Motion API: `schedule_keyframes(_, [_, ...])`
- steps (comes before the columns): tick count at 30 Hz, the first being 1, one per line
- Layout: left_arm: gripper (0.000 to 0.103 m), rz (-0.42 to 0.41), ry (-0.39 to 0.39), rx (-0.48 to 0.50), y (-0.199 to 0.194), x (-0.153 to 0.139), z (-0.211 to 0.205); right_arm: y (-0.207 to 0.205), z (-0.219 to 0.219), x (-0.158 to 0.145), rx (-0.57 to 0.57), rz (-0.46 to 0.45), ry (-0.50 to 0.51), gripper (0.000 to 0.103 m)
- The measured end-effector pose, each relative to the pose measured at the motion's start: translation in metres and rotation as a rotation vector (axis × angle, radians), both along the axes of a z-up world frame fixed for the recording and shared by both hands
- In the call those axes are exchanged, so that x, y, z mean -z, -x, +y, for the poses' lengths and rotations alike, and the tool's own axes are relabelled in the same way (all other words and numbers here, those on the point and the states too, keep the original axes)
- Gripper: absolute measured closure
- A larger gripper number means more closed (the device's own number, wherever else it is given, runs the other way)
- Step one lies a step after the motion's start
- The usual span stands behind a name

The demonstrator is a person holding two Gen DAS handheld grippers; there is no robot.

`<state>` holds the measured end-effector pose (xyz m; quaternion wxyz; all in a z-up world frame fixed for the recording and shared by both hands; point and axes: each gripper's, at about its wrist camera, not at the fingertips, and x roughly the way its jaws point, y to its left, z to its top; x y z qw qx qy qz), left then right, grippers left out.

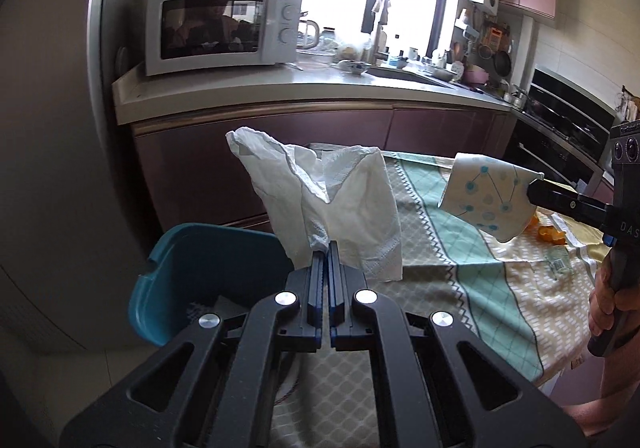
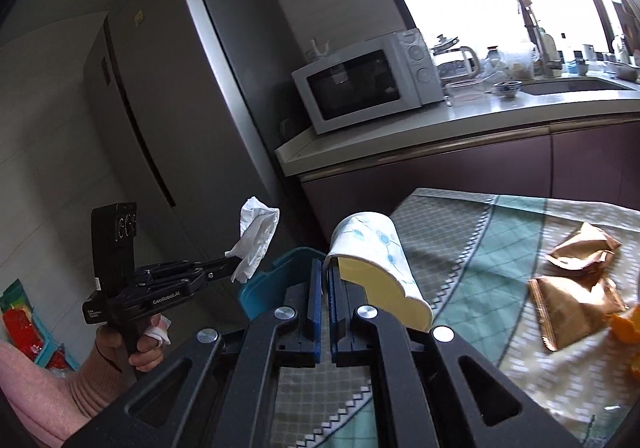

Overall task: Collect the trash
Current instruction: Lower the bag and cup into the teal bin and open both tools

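Note:
My left gripper [image 1: 326, 248] is shut on a crumpled white tissue [image 1: 340, 200], which stands up from the fingertips over the table's left edge. A blue bin [image 1: 192, 272] sits just below and to the left of it. My right gripper [image 2: 327, 266] is shut on the rim of a squashed paper cup [image 2: 376, 260] with a blue dot pattern and a yellow inside. From the left wrist view the cup [image 1: 488, 200] hangs over the table at the right, pinched by the right gripper [image 1: 534, 188]. In the right wrist view the left gripper [image 2: 236, 264] holds the tissue [image 2: 256, 240] beside the bin [image 2: 276, 272].
A table under a patterned green and cream cloth [image 1: 460, 256] carries brown wrappers [image 2: 576, 288] and orange peel [image 2: 628, 324]. Behind it runs a counter [image 1: 320, 88] with a microwave [image 1: 224, 28] and a sink. A tall grey fridge [image 2: 180, 88] stands left of the bin.

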<state>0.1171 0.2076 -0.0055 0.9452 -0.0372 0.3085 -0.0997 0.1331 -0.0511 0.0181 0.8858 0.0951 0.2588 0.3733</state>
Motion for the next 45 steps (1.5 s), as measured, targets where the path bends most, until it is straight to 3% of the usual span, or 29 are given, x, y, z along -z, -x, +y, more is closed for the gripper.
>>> schedule_keyframes(9, [0.101, 0.109, 0.025, -0.101, -0.011, 0.044, 0.062, -0.039, 0.104, 0.007, -0.168, 0.044, 0.09, 0.101])
schedule_keyframes(17, [0.101, 0.19, 0.036, -0.138, -0.024, 0.08, 0.085, -0.071, 0.159, 0.027, -0.209, 0.103, 0.155, 0.101])
schedule_keyframes(31, [0.1, 0.29, 0.04, -0.139, -0.052, 0.119, 0.089, -0.112, 0.209, 0.055, -0.21, 0.175, 0.222, 0.1])
schedule_keyframes(45, [0.095, 0.33, 0.045, -0.149, -0.07, 0.138, 0.076, -0.13, 0.22, 0.074, -0.18, 0.212, 0.265, 0.094])
